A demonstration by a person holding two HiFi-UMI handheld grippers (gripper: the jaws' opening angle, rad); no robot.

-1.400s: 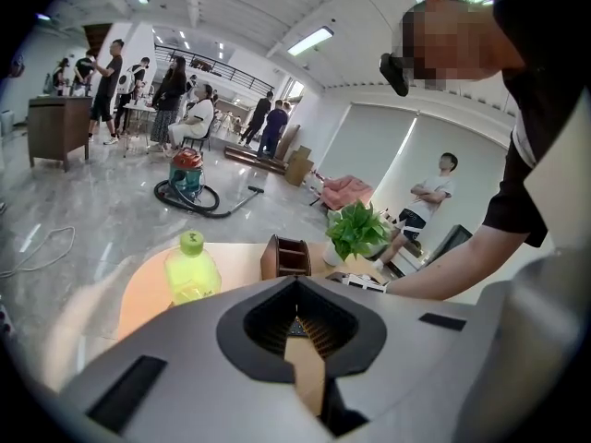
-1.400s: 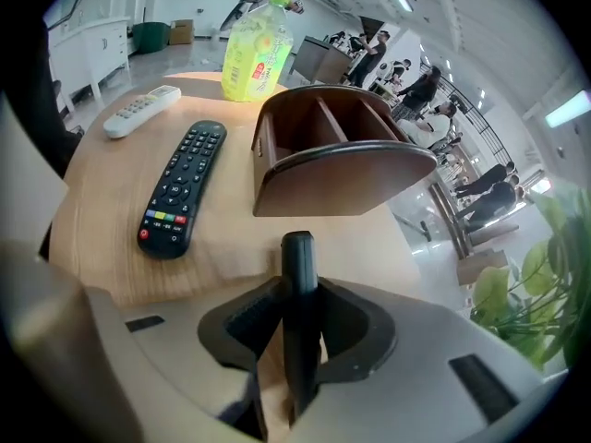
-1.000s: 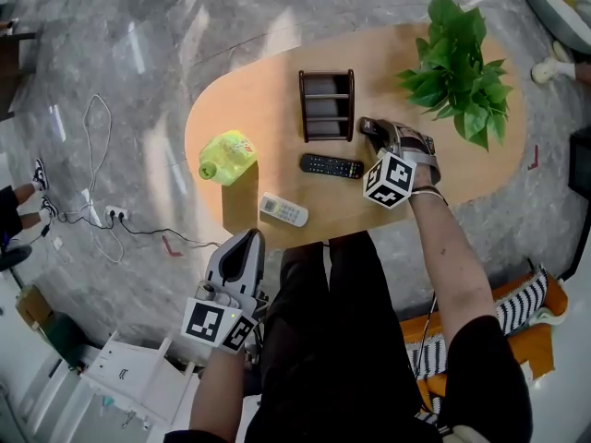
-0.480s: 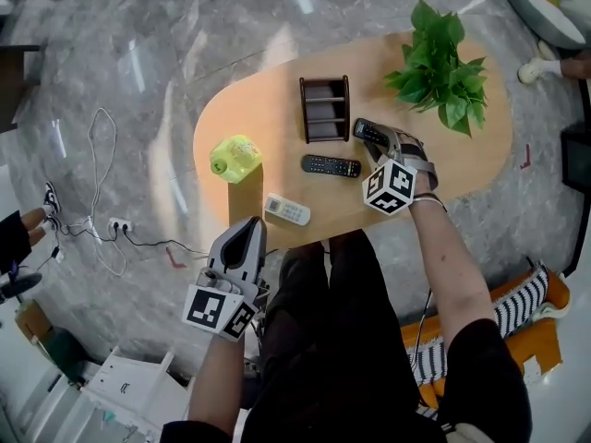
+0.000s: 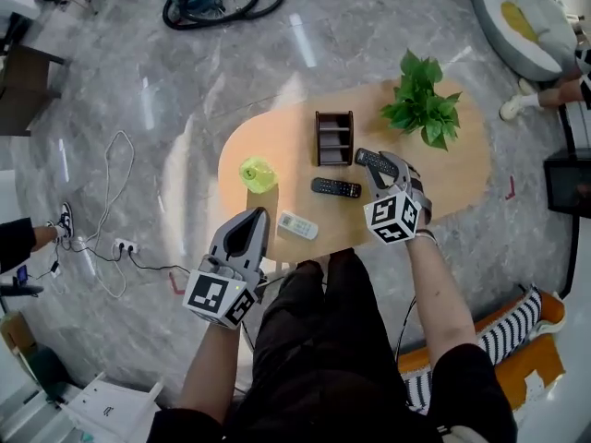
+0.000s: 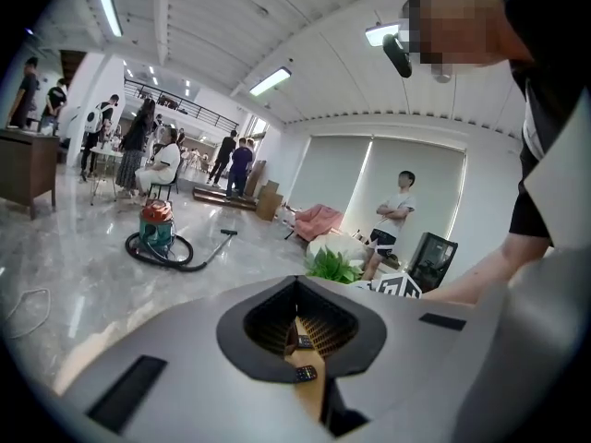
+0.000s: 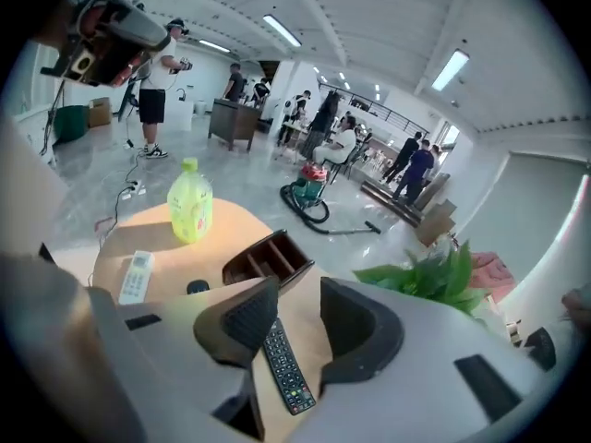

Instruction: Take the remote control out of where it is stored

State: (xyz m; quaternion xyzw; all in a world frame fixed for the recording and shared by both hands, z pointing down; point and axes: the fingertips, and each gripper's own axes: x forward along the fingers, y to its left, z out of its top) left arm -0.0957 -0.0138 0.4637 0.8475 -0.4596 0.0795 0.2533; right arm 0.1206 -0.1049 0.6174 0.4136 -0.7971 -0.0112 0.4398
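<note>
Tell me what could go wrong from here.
1. The right gripper, whose jaws have just been opening and grip nothing, hangs over a black remote lying on the table; a careless descent could shove it into the second black remote nearby.
2. The white remote lies by the table's near edge; a brush from the shut left gripper could knock it off.

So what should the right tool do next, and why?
Probably just draw back from the table. The right tool has just been opening its jaws and grips nothing, the black remote lies on the wood below them, and the brown organizer looks empty.
</note>
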